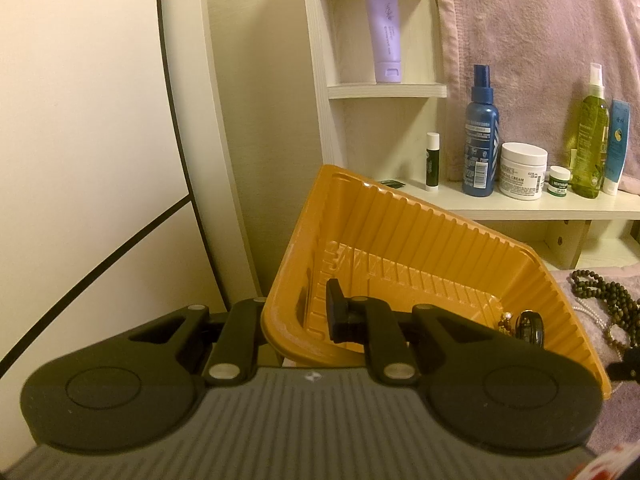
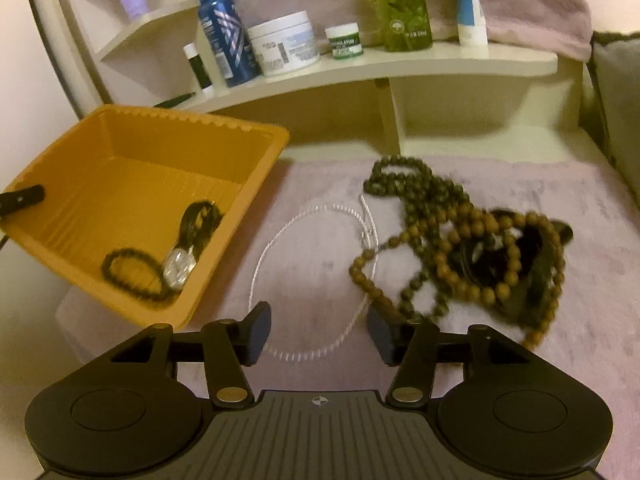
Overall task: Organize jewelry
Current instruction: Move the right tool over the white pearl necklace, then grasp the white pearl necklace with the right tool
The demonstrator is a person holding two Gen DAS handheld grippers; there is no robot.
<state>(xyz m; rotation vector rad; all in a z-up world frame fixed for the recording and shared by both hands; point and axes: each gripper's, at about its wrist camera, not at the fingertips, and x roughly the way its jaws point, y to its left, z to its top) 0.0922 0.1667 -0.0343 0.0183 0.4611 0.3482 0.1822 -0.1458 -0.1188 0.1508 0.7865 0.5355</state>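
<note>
Two claws: left claw point(image 1: 298, 320) clamps the tilted orange tray's point(image 1: 400, 216) wall; right claw point(image 2: 318, 334) gapes, empty, above a white bead strand point(image 2: 276, 240).

White cream jar point(image 1: 524, 176) on shelf: label reads "KIEHL'S" in part, "...CIAL CREAM" below; smaller print illegible.
Green bottle point(image 2: 404, 4): "OLIVE" in large letters near top; finer lines under it blurred.
Purple tube point(image 1: 385, 34) on upper shelf: script wordmark, not legible.
Blue spray bottle point(image 1: 481, 140): barcode and dense print, unreadable.
Small green-banded jar point(image 1: 560, 181): white lettering on band, too small to read.
Blue-and-white tube point(image 1: 618, 148): marks illegible.
</note>
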